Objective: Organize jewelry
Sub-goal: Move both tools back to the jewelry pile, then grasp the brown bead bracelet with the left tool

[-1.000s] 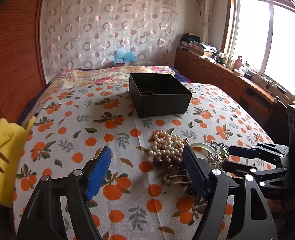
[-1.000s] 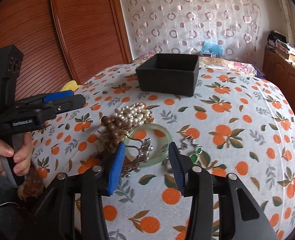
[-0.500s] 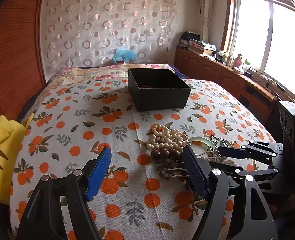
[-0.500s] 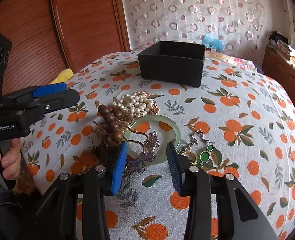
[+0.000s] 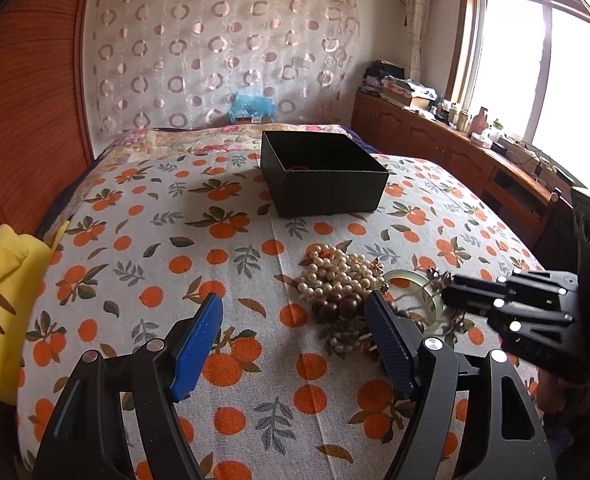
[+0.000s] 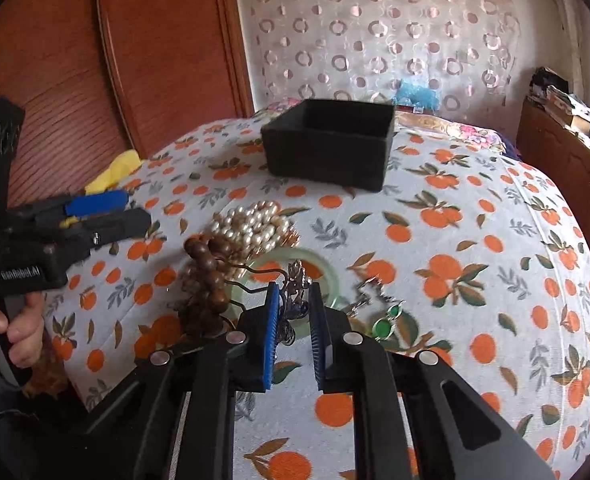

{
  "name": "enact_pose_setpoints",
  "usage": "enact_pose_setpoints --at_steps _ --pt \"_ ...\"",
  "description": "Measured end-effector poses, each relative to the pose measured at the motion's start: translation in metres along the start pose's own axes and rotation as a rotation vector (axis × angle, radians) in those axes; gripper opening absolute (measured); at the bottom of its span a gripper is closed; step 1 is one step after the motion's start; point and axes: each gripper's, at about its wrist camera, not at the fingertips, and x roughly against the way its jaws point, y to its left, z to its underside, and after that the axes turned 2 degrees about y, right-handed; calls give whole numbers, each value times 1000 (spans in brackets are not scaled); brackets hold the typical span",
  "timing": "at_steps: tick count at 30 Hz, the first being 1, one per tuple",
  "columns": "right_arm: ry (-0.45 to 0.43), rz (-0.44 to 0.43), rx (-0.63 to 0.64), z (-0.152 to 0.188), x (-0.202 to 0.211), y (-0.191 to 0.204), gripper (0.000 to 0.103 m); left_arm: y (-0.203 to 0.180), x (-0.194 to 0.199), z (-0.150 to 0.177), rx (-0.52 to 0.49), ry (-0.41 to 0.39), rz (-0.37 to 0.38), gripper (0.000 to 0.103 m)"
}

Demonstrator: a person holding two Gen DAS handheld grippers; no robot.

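Note:
A heap of jewelry lies on the orange-print bedspread: a pearl strand (image 6: 251, 228) (image 5: 337, 270), brown wooden beads (image 6: 207, 276) (image 5: 337, 306), a pale green jade bangle (image 6: 327, 276) (image 5: 417, 280), a green-stone chain (image 6: 385, 318) and a dark metal ornament (image 6: 295, 296). My right gripper (image 6: 293, 300) has closed on the metal ornament over the bangle. My left gripper (image 5: 293, 316) is open and empty, just left of the heap. A black open box (image 5: 323, 176) (image 6: 329, 146) stands beyond the heap.
A yellow cloth (image 5: 3, 300) lies at the bed's left edge by the wooden headboard (image 5: 23, 100). A low wooden cabinet (image 5: 455, 152) with clutter runs under the window on the right. Bare bedspread (image 6: 475, 280) lies right of the heap.
My right gripper moved forward into the heap and its jaws narrowed onto the metal ornament. My left gripper stayed open and drew back slightly.

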Motion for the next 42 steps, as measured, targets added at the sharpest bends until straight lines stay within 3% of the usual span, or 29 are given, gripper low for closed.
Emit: enact_pose_setpoints --at_steps 10,27,32,36,42 --pt "-46 47 -7 -13 15 -16 13 -5 -5 1 -17 16 5 71" --pt "-57 74 -18 -14 23 -37 10 -23 -35 8 -86 123 72 71" --pt "-55 73 -21 -14 23 -37 10 -27 -40 6 -91 133 91 60" --pt "-52 69 -20 -14 23 -36 10 -35 -38 6 -123 123 100 45" --pt "-49 64 -19 -13 22 -35 10 -41 -45 5 -163 132 87 42"
